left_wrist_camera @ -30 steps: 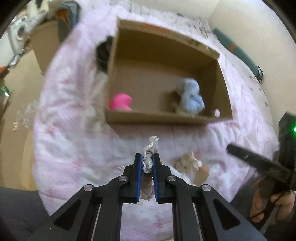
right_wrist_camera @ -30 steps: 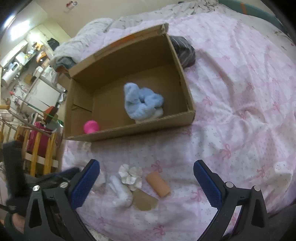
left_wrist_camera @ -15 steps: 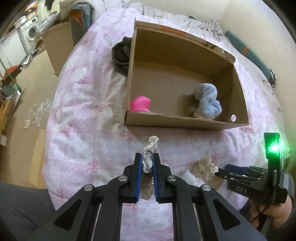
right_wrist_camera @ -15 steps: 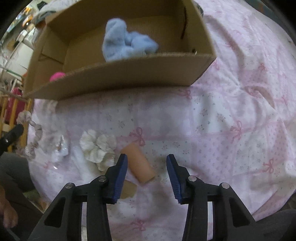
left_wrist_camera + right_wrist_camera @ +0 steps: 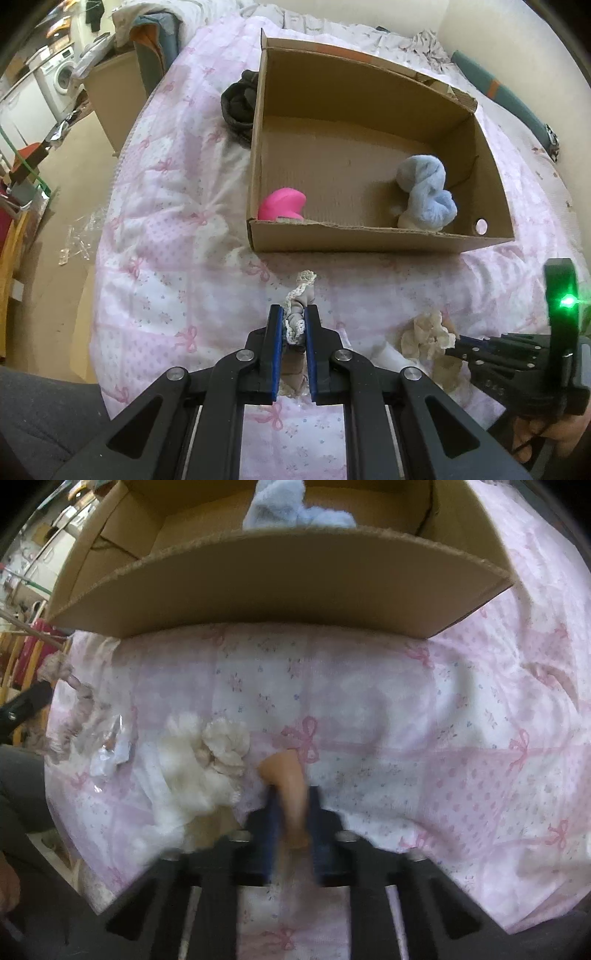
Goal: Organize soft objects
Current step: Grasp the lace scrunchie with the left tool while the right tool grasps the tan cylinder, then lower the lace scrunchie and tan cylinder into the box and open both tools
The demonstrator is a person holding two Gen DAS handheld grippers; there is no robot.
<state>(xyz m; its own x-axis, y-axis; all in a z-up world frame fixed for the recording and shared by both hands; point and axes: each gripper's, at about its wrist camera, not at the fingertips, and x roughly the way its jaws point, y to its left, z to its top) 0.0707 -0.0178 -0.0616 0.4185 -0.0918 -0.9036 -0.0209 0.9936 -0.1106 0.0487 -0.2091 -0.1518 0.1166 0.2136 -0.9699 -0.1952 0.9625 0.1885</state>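
In the left wrist view, the left gripper (image 5: 294, 328) is clamped on a lace-trimmed cloth (image 5: 297, 314); the cloth sits squeezed between the blue pads, its lace end sticking up past the fingertips and the rest hanging below them over the pink quilt (image 5: 162, 229). Ahead stands the cardboard box (image 5: 369, 240), holding a pink soft toy (image 5: 282, 208) in its near left corner and a blue plush (image 5: 426, 195) towards the right. The right gripper (image 5: 456, 338) reaches in low beside a cream ruffled piece (image 5: 424, 334).

In the blurred right wrist view, the right gripper (image 5: 293, 805) has its jaws closed against a tan roll (image 5: 291, 782), which lies lengthwise between them, its far end poking out ahead. The cream ruffled piece (image 5: 221, 746) lies just left of the jaws.
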